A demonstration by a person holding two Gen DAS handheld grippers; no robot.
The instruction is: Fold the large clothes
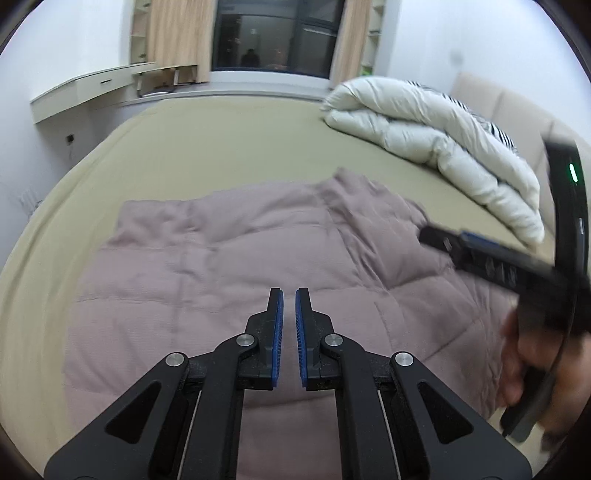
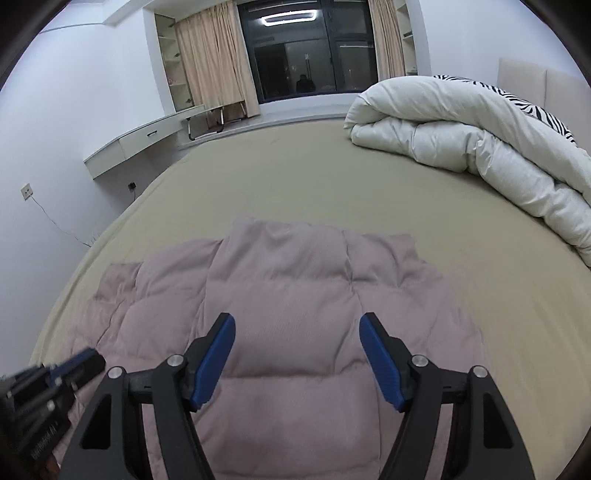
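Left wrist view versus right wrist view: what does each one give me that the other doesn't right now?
Only the left wrist view shows the person's right hand holding the right gripper, plus the left gripper nearly closed and empty. Only the right wrist view shows the right gripper's fingers spread wide, a wall outlet and the ceiling light reflection. Both show the pink puffer jacket on the bed, white duvet and window.

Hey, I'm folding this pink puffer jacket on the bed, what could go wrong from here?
1. The left gripper hovers nearly shut over the jacket; unless it opens first, it may pinch only the top layer.
2. The jacket is thick and puffy, so folds could spring back open.
3. The right gripper is open close beside the left one, so the two might bump.
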